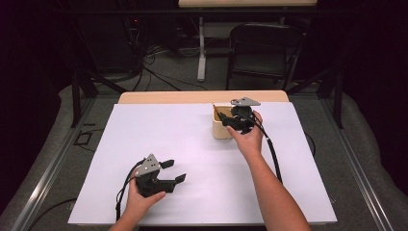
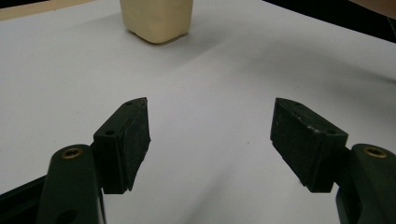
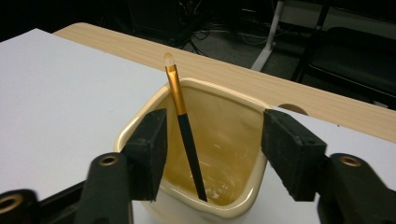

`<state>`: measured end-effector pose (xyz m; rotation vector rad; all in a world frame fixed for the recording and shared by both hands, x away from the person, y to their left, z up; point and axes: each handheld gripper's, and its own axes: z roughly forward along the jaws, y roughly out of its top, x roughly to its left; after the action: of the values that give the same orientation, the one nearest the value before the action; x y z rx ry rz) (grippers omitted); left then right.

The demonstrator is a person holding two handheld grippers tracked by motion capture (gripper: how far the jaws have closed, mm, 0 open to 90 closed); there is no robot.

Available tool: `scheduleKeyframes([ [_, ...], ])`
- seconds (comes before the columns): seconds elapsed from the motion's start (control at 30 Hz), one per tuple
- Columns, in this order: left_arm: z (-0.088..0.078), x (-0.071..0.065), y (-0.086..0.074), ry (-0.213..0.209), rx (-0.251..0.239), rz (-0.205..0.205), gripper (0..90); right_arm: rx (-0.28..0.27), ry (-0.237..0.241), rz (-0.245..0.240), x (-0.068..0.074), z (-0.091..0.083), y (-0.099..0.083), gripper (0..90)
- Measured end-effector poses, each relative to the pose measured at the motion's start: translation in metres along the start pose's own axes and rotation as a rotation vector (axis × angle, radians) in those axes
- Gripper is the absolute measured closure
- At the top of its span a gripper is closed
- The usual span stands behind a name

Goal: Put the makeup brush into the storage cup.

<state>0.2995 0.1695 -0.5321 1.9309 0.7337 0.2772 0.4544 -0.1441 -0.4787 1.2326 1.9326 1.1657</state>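
A cream square cup [image 1: 220, 130] stands on the white sheet near the table's far edge. A brush with a black handle and gold ferrule [image 3: 186, 130] stands inside the cup [image 3: 233, 94], bristle tip up, leaning on the rim. My right gripper [image 1: 235, 121] hovers over the cup's mouth. It is open in the right gripper view [image 3: 215, 122], with the brush between its jaws and untouched by either pad. My left gripper [image 1: 177, 170] is open over the sheet at the near left, nothing between its jaws [image 2: 211, 106]. The cup [image 2: 156, 18] sits far ahead of it.
A white sheet [image 1: 192, 144] covers most of the wooden table [image 1: 192, 97]. Cables trail from both grippers across the sheet. Beyond the table stand a dark folding chair [image 1: 262, 48] and a white table leg [image 1: 201, 53].
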Motion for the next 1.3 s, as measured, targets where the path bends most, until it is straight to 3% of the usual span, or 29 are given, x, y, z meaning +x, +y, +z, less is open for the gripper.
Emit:
scheduleKeyframes([
  [0.93,0.000,0.000,0.000,0.000,-0.002,-0.001,28.6,-0.002,0.011,-0.016,0.004,-0.004,0.001,36.7],
  [1.3,-0.001,0.001,0.000,0.002,-0.006,0.002,28.6,0.003,0.037,-0.032,0.011,-0.010,0.002,36.9],
])
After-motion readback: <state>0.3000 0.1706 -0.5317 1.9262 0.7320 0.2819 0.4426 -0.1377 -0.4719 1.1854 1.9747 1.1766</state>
